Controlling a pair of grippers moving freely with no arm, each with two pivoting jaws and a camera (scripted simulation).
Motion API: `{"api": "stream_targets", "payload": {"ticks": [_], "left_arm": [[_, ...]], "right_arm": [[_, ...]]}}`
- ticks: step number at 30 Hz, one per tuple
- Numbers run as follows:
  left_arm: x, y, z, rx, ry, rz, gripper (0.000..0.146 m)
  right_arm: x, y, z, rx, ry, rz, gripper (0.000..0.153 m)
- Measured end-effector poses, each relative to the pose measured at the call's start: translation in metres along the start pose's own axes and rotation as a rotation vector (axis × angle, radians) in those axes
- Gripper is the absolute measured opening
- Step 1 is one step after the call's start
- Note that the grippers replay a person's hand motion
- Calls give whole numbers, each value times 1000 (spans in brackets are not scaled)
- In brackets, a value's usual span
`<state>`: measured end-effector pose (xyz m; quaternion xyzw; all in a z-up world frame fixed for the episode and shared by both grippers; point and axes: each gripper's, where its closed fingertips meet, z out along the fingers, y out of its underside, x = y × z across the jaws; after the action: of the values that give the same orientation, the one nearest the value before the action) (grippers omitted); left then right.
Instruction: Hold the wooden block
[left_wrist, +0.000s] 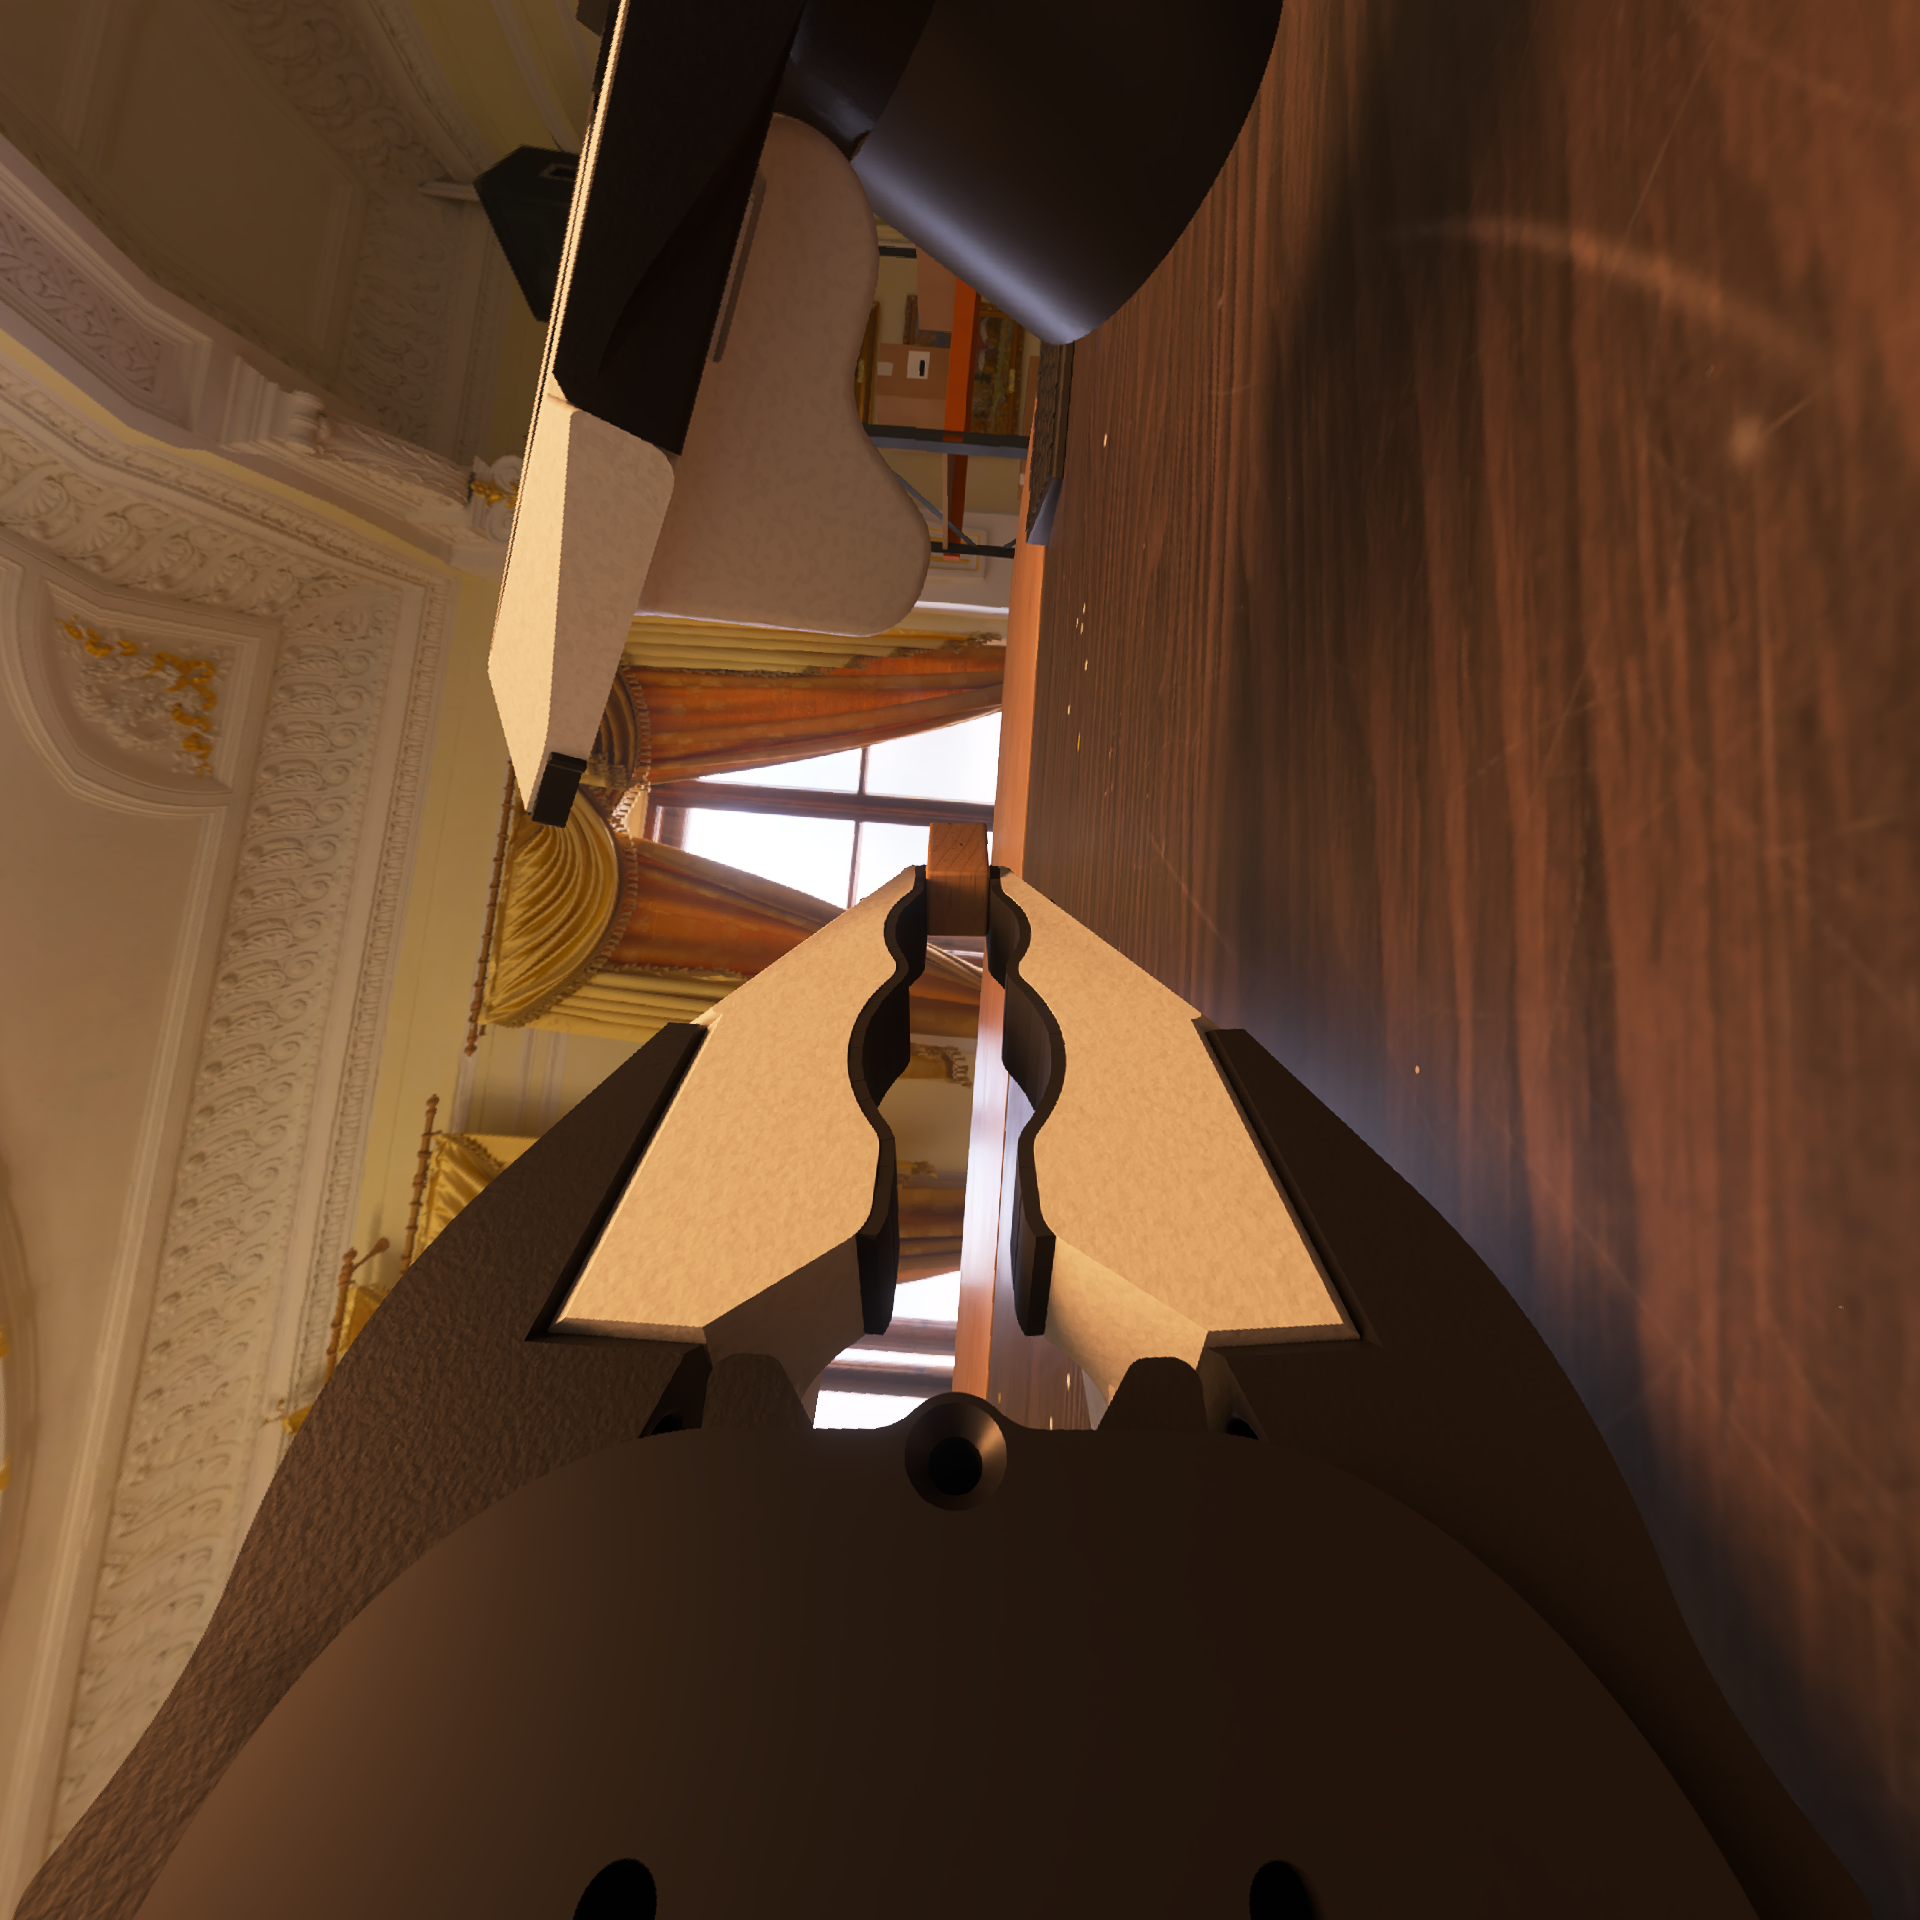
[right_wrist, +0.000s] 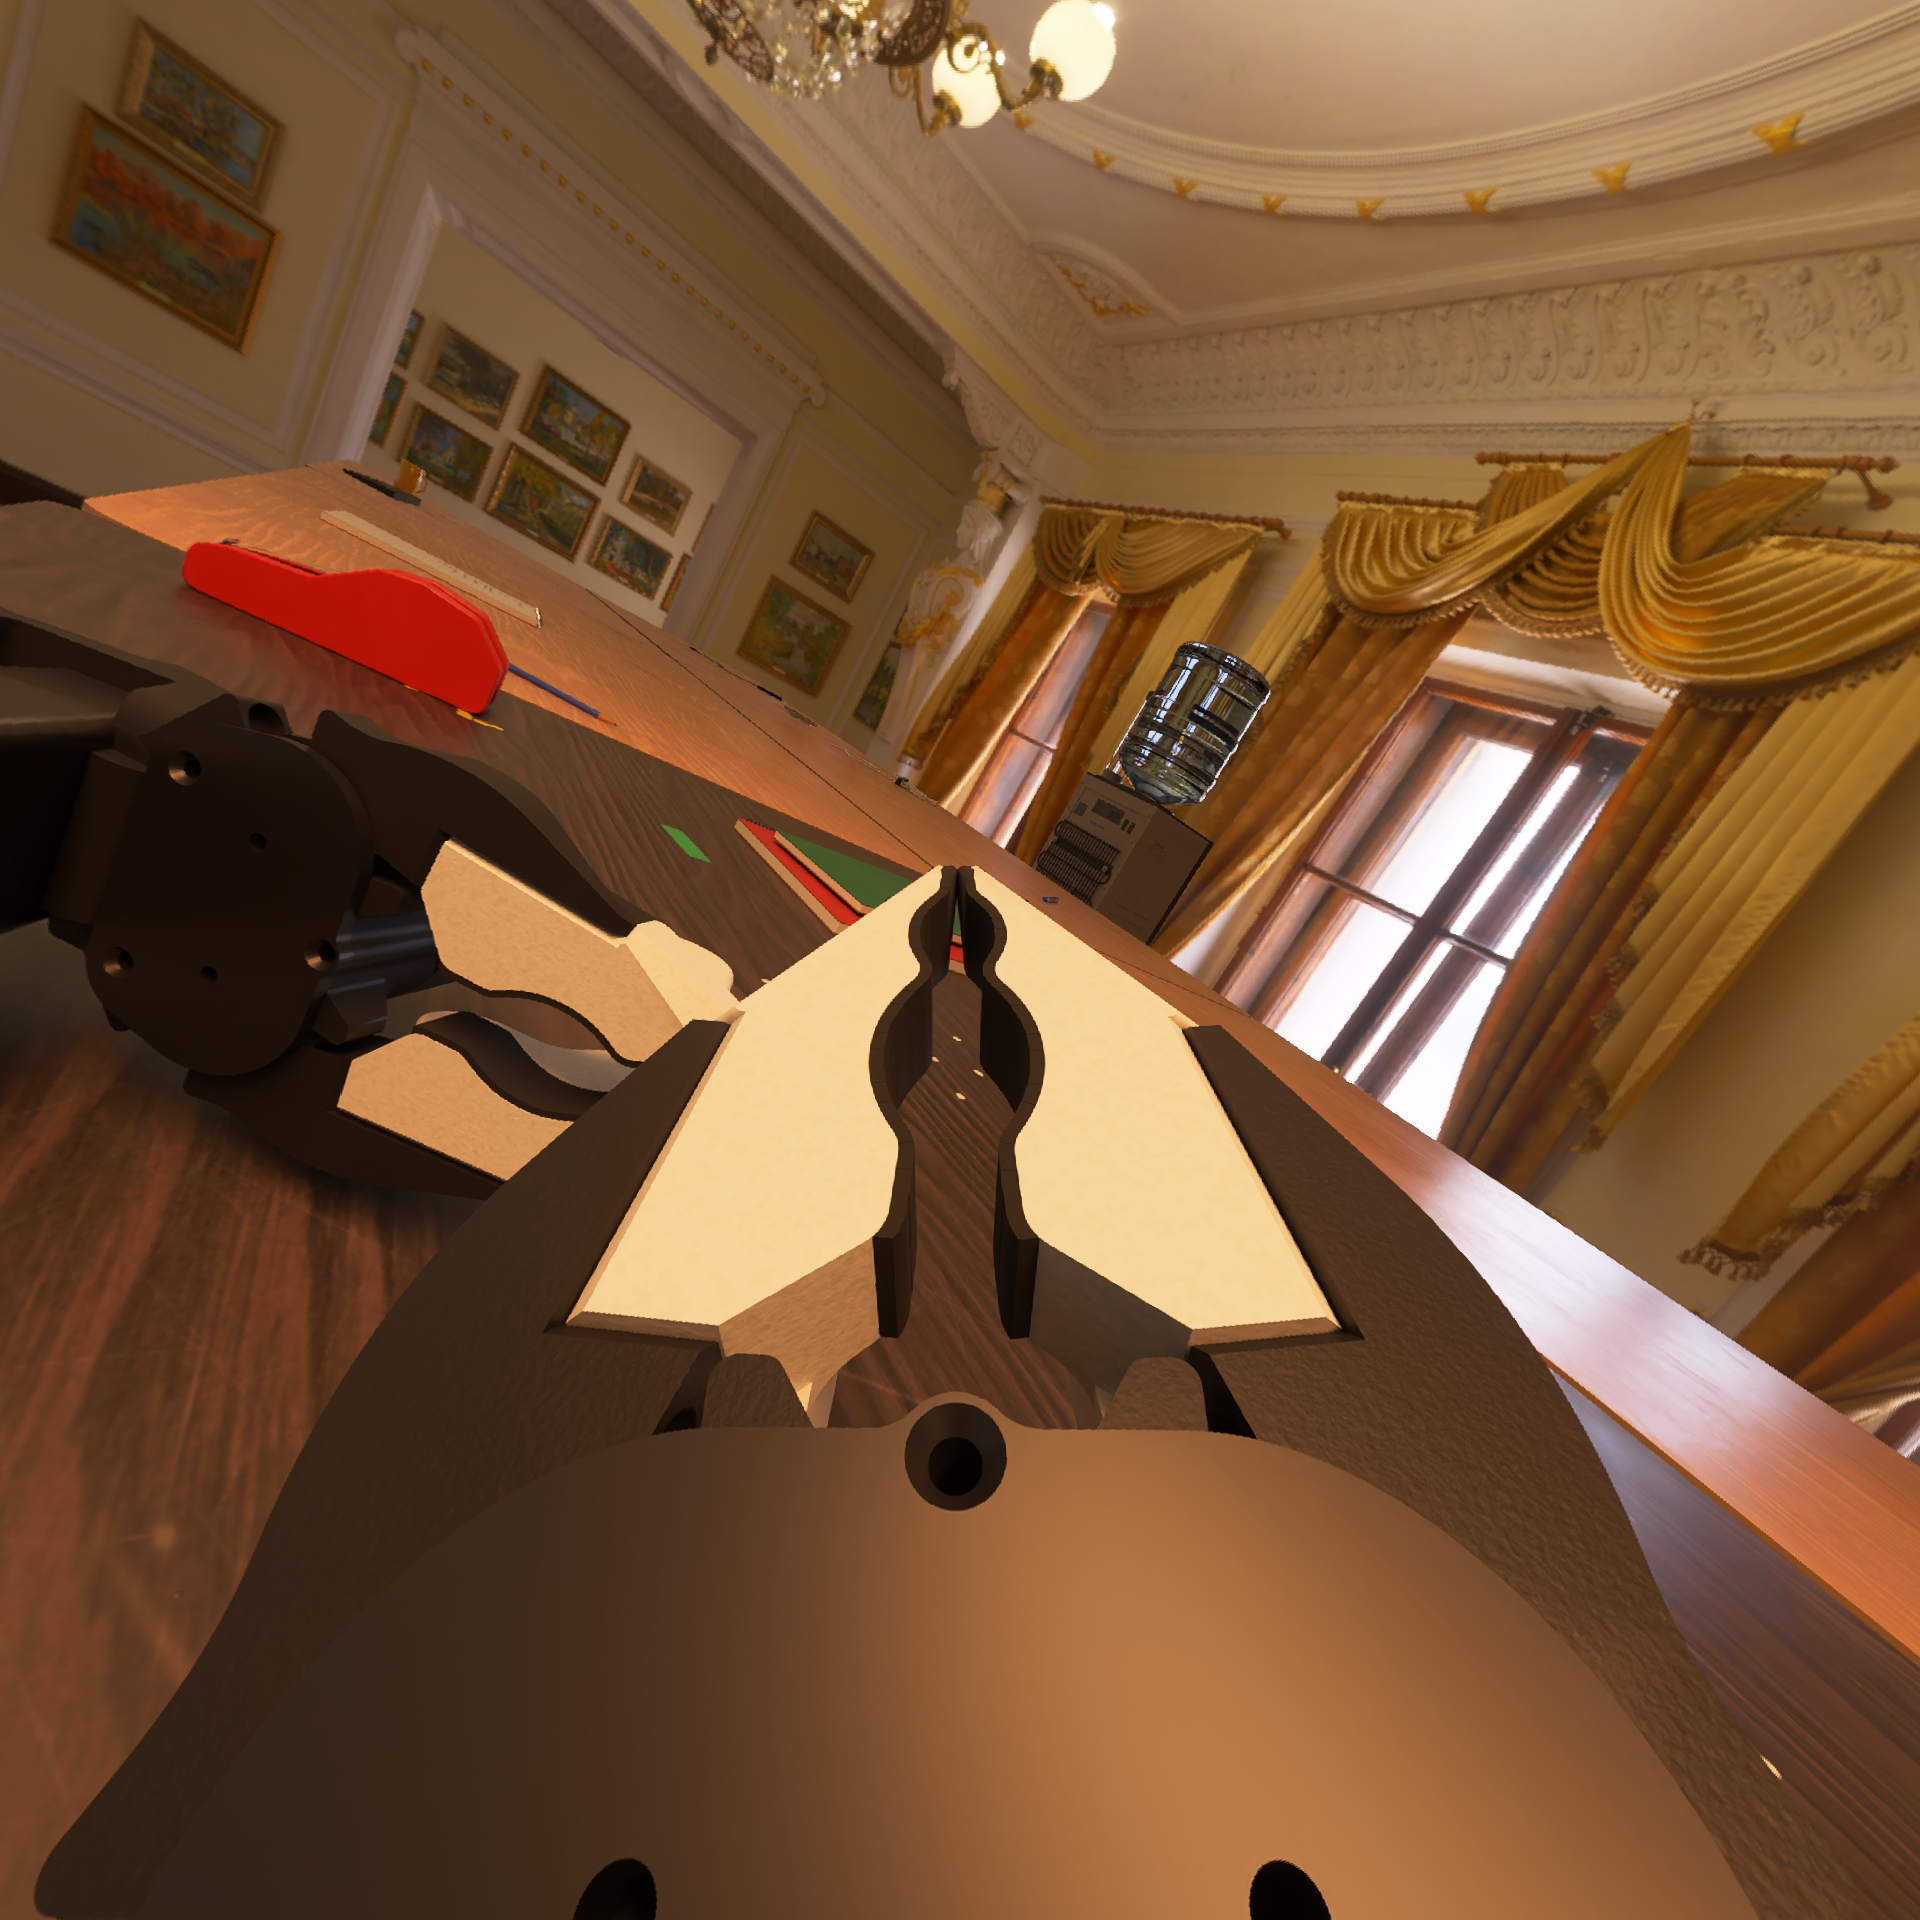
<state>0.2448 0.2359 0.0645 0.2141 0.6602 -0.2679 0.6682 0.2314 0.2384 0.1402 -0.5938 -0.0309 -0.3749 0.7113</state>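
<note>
In the left wrist view my left gripper is rolled on its side and shut on a small wooden block, pinched between the fingertips. It is just off the dark wooden table, which fills the right side. My right gripper is shut and empty, low over the table. The left gripper shows to its left in the right wrist view, its fingertips hidden behind my right fingers, so the block is hidden there. The right gripper shows at the top of the left wrist view.
On the table beyond lie a red case, a ruler, a blue pencil, a green card and stacked green and red books. A water dispenser stands past the table edge near the windows.
</note>
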Motion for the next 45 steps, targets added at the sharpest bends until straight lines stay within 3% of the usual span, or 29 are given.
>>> {"api": "stream_targets", "payload": {"ticks": [45], "left_arm": [[1, 0, 0, 0, 6, 2, 10]], "right_arm": [[-3, 1, 1, -4, -16, -5, 0]]}}
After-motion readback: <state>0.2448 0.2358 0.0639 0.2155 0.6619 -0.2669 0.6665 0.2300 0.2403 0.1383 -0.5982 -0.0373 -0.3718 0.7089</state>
